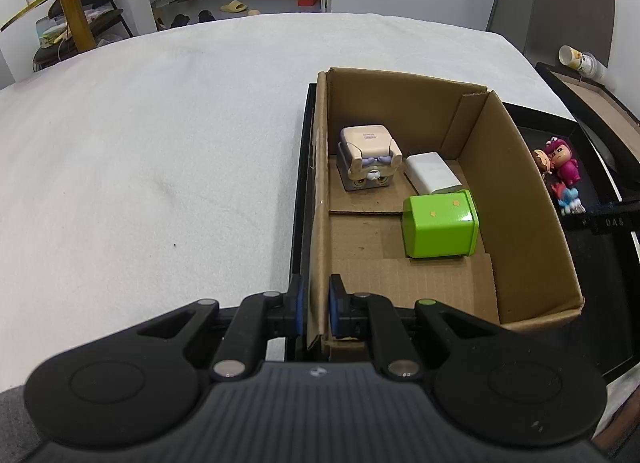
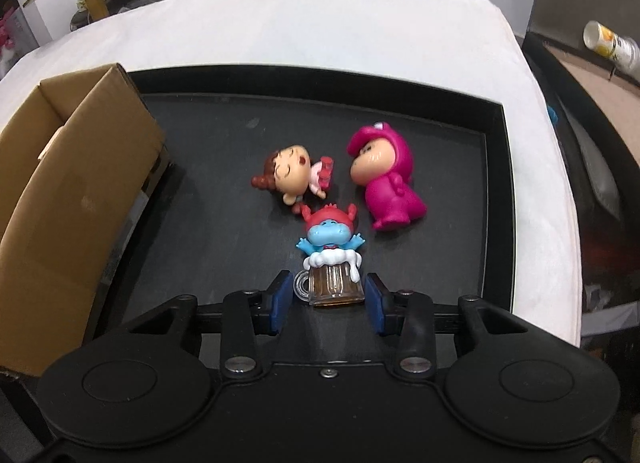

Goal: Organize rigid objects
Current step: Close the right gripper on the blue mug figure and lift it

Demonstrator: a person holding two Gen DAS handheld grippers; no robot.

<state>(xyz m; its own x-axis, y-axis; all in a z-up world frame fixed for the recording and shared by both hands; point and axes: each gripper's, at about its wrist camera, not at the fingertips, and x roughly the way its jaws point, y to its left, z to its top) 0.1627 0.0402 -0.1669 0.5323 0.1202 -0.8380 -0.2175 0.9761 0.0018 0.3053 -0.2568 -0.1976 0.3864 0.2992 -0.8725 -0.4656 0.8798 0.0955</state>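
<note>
Toys were partly sorted: a green box (image 1: pixel 440 225), a white block (image 1: pixel 433 172) and a blocky figure (image 1: pixel 369 159) lay inside the cardboard box (image 1: pixel 520 199). Three figures remained on the black tray (image 2: pixel 496 167); the beer-mug toy (image 2: pixel 332 263) sat nearest its front edge, between the spread right gripper (image 2: pixel 328 301). The left gripper (image 1: pixel 315 305) pinched the cardboard box's near wall.

Open right tool (image 2: pixel 328 299) around mug figurine (image 2: pixel 331 263)
</note>
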